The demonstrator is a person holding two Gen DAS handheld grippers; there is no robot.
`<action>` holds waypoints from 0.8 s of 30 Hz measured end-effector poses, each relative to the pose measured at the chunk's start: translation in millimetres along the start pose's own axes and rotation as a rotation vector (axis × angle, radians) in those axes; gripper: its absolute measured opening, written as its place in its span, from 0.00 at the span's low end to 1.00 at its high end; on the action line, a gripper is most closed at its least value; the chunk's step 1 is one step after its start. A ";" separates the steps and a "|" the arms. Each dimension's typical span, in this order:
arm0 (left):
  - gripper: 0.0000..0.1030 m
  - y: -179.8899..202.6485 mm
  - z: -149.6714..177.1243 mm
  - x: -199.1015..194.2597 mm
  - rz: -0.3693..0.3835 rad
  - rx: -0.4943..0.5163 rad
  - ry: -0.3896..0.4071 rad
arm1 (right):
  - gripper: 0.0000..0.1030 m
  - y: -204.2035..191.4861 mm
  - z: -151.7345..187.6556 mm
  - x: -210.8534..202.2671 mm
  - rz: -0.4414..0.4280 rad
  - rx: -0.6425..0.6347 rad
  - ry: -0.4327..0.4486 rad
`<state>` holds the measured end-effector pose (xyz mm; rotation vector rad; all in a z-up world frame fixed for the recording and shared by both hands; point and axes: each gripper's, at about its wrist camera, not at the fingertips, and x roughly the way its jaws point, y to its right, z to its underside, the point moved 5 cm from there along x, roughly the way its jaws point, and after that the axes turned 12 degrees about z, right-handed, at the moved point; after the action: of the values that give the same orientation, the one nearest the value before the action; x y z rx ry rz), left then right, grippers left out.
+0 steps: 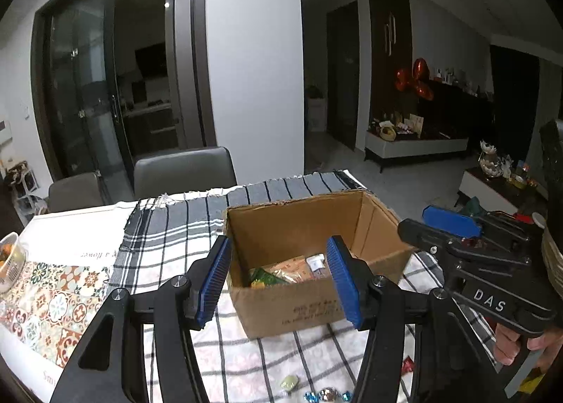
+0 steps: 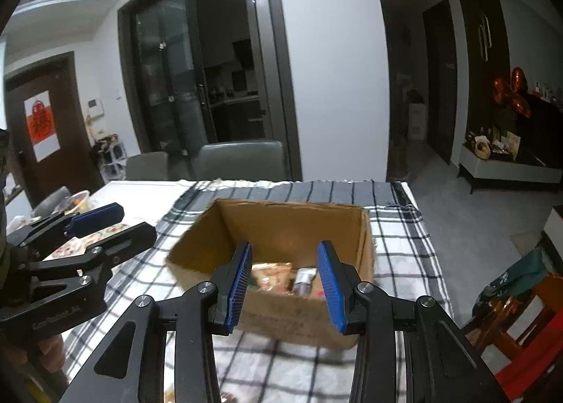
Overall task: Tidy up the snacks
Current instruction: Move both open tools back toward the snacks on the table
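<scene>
An open cardboard box [image 1: 295,220] stands on a plaid cloth; it also shows in the right wrist view [image 2: 281,223]. Snack packets [image 1: 281,273] lie in its bottom, also seen in the right wrist view [image 2: 278,276]. My left gripper [image 1: 278,280] is open and empty, held above the box's near wall. My right gripper [image 2: 285,283] is open and empty, also above the near wall. Each gripper shows in the other's view: the right one [image 1: 440,227] at the box's right, the left one [image 2: 116,223] at its left. Small wrapped sweets [image 1: 316,392] lie on the cloth near me.
The plaid cloth [image 1: 169,234] covers a table with a patterned mat [image 1: 52,301] at the left. A white basket with fruit [image 1: 10,258] stands at the far left. Grey chairs [image 1: 183,167] stand behind the table. A red wooden chair [image 2: 520,325] is at the right.
</scene>
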<state>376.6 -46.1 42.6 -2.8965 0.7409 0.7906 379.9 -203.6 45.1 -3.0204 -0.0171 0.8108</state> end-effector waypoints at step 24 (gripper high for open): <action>0.54 7.2 111.1 -72.1 -0.031 -0.063 -0.035 | 0.39 -30.0 88.8 -64.1 -0.042 0.016 -0.022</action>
<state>267.0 -2.3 -17.9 -2.9329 0.6787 0.8750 279.8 -173.5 0.9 -2.9854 -0.0730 0.8363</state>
